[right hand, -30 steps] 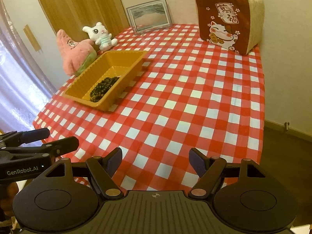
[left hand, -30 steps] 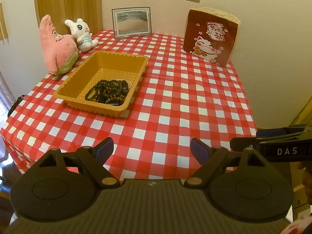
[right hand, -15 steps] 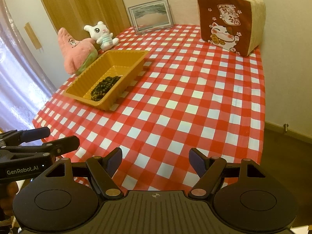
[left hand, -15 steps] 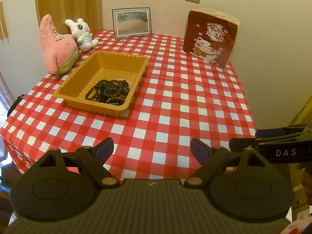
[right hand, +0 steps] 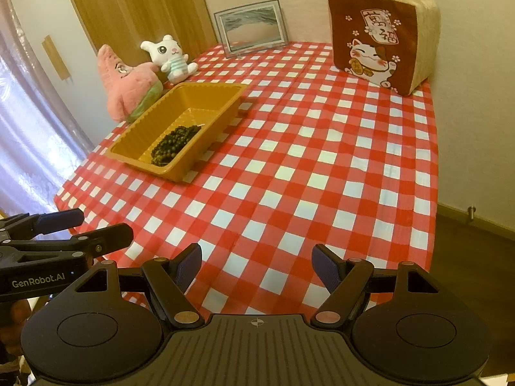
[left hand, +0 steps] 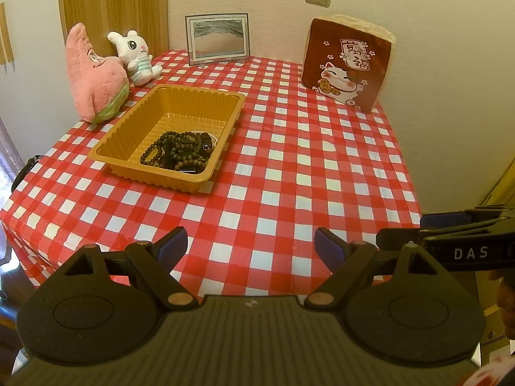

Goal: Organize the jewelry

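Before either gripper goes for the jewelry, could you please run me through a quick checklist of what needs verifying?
1. Left gripper open and empty: ok.
2. Right gripper open and empty: ok.
3. Bead bracelets all inside the orange tray: ok, piled at its near end, none on the tablecloth.
4. Straight path from the grippers to the tray unobstructed: ok, only bare cloth lies between.
5. Strands separate enough to lift one: cannot tell, they overlap in a heap with a dark object among them.
6. Place to sort the pieces into: not ok, no second container or stand shows in either view.
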The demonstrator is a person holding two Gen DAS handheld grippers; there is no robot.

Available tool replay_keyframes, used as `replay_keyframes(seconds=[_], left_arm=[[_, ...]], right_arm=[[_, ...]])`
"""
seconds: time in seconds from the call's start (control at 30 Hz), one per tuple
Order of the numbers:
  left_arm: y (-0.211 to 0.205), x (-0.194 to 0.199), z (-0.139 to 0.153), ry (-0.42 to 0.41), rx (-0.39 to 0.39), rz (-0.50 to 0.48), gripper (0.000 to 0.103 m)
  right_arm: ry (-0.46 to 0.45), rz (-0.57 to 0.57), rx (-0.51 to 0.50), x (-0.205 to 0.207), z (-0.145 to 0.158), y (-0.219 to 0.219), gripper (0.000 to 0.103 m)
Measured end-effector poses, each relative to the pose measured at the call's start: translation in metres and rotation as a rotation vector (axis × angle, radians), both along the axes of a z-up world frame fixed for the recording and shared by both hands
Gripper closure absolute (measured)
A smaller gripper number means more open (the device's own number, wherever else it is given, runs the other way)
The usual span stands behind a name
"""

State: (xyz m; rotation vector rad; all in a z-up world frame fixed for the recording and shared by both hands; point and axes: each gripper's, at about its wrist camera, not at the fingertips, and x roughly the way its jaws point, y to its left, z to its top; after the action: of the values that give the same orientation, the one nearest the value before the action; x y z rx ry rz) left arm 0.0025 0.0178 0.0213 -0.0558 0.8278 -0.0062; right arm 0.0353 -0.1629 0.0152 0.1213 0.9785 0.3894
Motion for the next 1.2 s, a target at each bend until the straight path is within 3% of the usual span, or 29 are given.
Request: replay_keyframes(seconds=[1.2], left_arm=[[-0.0050, 0.0055, 0.0005, -0.002, -0.006, -0.006, 0.018]], right_arm=[[-0.003, -0.001, -0.004, 0.0009, 0.0012, 0.0034, 0.028]])
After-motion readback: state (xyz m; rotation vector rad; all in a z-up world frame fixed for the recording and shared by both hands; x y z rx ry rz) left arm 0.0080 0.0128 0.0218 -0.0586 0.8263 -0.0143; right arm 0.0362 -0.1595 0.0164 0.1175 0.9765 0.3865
